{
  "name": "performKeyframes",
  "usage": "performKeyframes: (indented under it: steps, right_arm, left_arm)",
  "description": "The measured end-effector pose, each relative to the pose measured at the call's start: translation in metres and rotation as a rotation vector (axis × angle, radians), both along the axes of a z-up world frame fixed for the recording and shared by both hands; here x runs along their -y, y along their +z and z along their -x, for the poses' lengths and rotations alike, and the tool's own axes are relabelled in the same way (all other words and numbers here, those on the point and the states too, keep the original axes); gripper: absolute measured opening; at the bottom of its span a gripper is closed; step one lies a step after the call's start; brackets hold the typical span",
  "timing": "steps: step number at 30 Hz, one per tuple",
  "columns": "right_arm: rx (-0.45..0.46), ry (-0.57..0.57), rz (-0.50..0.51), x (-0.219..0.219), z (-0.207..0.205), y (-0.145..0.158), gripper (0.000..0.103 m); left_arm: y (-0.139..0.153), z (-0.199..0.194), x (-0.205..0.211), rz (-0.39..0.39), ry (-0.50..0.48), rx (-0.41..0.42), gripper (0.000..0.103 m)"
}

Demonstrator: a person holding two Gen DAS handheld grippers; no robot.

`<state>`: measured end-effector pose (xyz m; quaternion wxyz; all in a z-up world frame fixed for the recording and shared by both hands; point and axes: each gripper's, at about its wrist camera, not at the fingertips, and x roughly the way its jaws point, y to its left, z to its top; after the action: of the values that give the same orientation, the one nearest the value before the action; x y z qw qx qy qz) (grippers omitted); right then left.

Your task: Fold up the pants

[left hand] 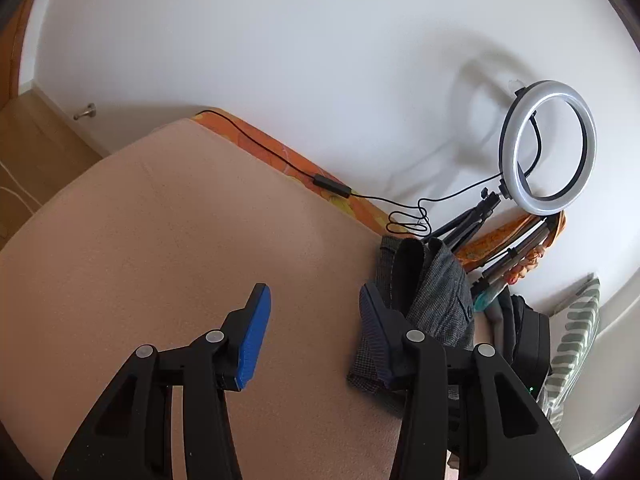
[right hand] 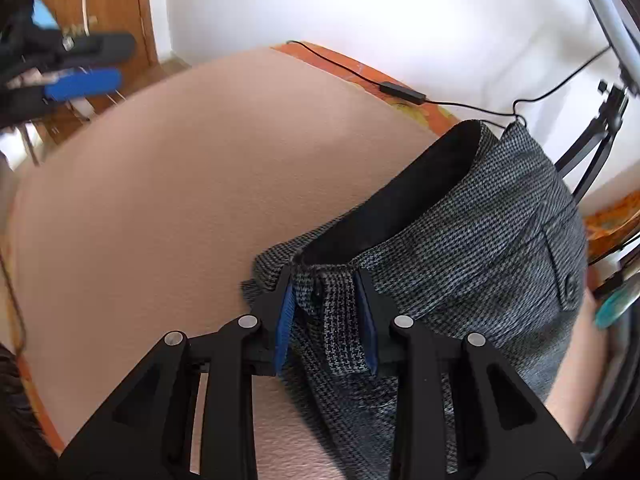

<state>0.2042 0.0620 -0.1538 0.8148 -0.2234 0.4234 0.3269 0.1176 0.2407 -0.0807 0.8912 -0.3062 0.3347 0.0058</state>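
Grey houndstooth pants [right hand: 480, 248] with a black lining lie bunched on a beige blanket [right hand: 180, 200]. My right gripper [right hand: 326, 300] is shut on the pants at the waistband edge, fabric pinched between its blue pads. In the left wrist view the pants [left hand: 432, 292] lie bunched to the right, just beyond the right fingertip. My left gripper [left hand: 314, 304] is open and empty above the blanket [left hand: 180, 240]. It also shows in the right wrist view [right hand: 80, 68] at the upper left, blurred.
A ring light [left hand: 548, 148] on a tripod stands at the far right by the white wall, its black cable [left hand: 280, 152] running along the orange patterned sheet [left hand: 304, 168]. A striped pillow [left hand: 576, 340] and dark items lie at the right. A wooden door [right hand: 100, 12] is at the left.
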Motion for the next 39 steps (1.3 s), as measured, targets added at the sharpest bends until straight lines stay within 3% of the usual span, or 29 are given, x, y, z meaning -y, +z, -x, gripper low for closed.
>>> performKeyframes:
  steps: [1,5,10,15,21,25,30,35,39]
  right_arm:
    - [-0.038,-0.002,-0.049,0.007,-0.002,0.002,0.031]
    - [-0.223,0.014,-0.320,0.045,-0.011,0.019,0.049]
    - [-0.220,-0.049,-0.468,0.089,-0.007,0.044,0.051]
    - [-0.187,-0.202,-0.526,0.146,-0.012,0.053,0.069]
    - [-0.219,-0.351,-0.558,0.199,-0.024,0.048,0.081]
    - [-0.252,-0.417,-0.554,0.228,-0.035,0.034,0.082]
    - [-0.290,-0.438,-0.576,0.251,-0.035,0.024,0.082]
    - [-0.306,-0.467,-0.606,0.259,-0.033,0.019,0.082]
    - [-0.316,-0.471,-0.624,0.262,-0.035,0.017,0.082]
  left_arm:
    - [0.000,-0.001,0.003,-0.003,-0.008,-0.003,0.045]
    - [-0.004,-0.004,0.016,-0.010,-0.046,-0.019,0.045]
    - [-0.013,-0.006,0.033,0.078,-0.101,-0.035,0.053]
    - [-0.027,-0.013,0.065,0.122,-0.181,-0.104,0.054]
    - [-0.052,-0.022,0.088,0.226,-0.199,-0.174,0.055]
    - [-0.064,-0.028,0.096,0.268,-0.189,-0.201,0.055]
    - [-0.074,-0.032,0.108,0.266,-0.161,-0.226,0.055]
    - [-0.089,-0.029,0.108,0.312,-0.079,-0.227,0.055]
    - [-0.087,-0.029,0.110,0.311,-0.051,-0.186,0.064]
